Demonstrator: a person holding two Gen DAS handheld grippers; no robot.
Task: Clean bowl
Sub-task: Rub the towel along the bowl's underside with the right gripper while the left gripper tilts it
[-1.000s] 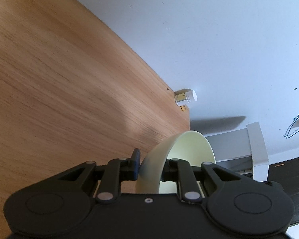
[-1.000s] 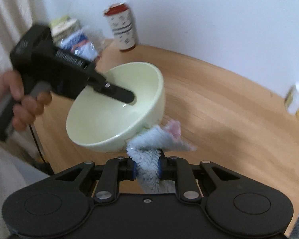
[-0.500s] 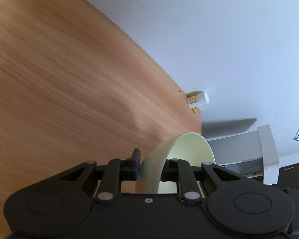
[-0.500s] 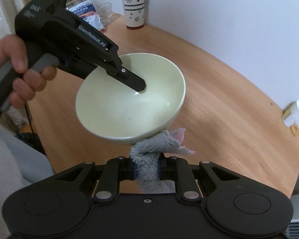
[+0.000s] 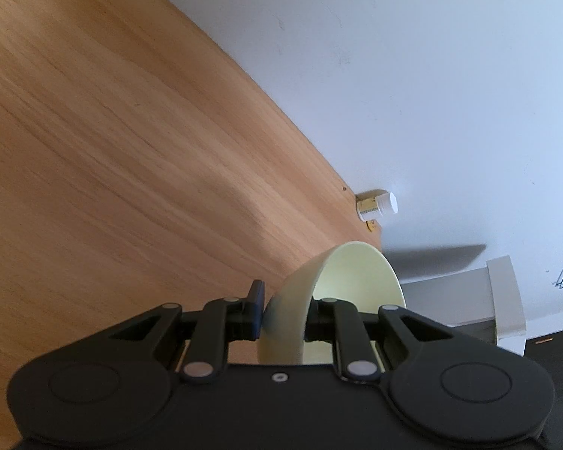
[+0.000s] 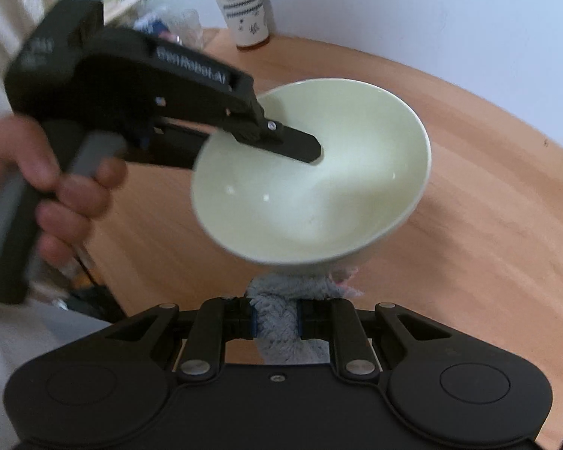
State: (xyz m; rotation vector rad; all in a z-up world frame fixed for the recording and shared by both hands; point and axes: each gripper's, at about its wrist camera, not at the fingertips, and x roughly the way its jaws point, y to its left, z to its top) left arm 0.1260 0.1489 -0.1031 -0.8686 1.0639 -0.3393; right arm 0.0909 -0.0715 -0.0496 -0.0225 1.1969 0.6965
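Observation:
A pale cream bowl [image 6: 319, 172] is held above the wooden table [image 6: 488, 225], tilted with its inside toward the right wrist camera. My left gripper [image 5: 283, 311] is shut on the bowl's wall [image 5: 292, 300], one finger inside and one outside; it shows in the right wrist view [image 6: 300, 146]. My right gripper [image 6: 277, 322] is shut on a grey-blue fluffy cloth [image 6: 281, 318]. The cloth's top lies just under the bowl's outer underside.
A red-lidded patterned cup [image 6: 240, 7] and some packets [image 6: 161, 26] stand at the table's back left. A small white bottle [image 5: 377, 204] stands at the table's far edge by the white wall. A white shelf [image 5: 503, 300] lies beyond the table.
The bowl has come closer to the right camera and tilted more toward it. The cloth is now tucked further under the bowl's base.

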